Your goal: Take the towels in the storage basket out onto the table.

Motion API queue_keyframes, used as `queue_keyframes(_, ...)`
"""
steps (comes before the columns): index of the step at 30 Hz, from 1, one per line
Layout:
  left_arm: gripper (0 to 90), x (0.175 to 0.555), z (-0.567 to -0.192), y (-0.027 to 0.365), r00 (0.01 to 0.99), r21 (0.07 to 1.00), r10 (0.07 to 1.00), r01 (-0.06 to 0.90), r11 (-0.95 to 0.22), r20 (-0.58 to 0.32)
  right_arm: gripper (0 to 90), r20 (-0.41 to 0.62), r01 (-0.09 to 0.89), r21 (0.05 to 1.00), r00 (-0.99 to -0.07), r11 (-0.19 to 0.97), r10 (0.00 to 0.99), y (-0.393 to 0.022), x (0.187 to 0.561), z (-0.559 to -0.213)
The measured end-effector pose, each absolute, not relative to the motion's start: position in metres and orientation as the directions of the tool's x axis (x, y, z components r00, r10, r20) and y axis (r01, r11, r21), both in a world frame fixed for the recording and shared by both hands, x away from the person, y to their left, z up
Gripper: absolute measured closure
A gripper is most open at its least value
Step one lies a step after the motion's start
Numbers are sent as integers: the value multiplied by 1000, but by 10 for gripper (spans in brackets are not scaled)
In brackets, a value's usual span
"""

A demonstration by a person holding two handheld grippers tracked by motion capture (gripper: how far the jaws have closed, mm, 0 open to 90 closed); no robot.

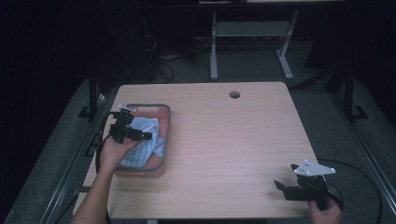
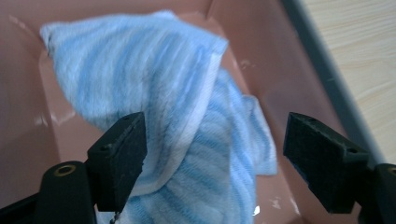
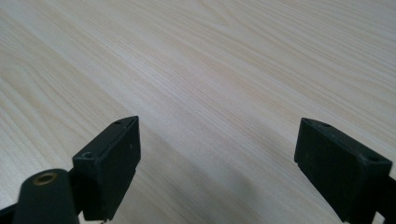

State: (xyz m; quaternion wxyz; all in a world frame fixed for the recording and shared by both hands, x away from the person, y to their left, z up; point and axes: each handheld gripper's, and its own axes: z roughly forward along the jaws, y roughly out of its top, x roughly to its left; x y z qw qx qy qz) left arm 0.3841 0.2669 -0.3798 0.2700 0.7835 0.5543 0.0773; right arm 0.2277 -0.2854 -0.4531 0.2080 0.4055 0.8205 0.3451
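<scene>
A blue-and-white striped towel [image 1: 142,142] [image 2: 187,140] lies crumpled in a pink basket [image 1: 164,122] [image 2: 261,51] with a grey rim, at the table's left side. My left gripper [image 1: 142,136] [image 2: 215,158] hovers open just above the towel, its jaws wide apart with a fold of cloth between and below them, not pinched. My right gripper [image 1: 280,185] [image 3: 217,163] stands open near the table's front right corner, over bare wood with nothing between its jaws.
The light wooden table [image 1: 224,140] [image 3: 210,70] has a round cable hole [image 1: 234,94] at the back. Another desk frame [image 1: 252,32] and cables stand on the floor behind. The basket's rim lies to the right of the left gripper's jaws.
</scene>
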Motion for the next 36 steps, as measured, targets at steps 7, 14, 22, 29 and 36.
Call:
queue_keyframes(7,253,390,-390,256,359,438,924,857,-270,-132,139,-59,523,736,-583,430,810,-285,227,-453)
queue_keyframes(14,267,396,-405,241,364,349,932,874,-338,-9,139,-59,523,736,-584,430,810,-285,227,-453)
queue_keyframes(22,412,398,-409,232,445,274,894,854,-442,55,139,-55,526,733,-585,431,809,-283,229,-454)
queue_keyframes(29,530,401,-413,227,443,236,891,859,-454,102,139,-61,519,735,-590,436,805,-282,228,-454)
queue_keyframes(36,581,403,-414,226,437,222,893,865,-449,104,139,-68,513,736,-592,441,803,-280,227,-453)
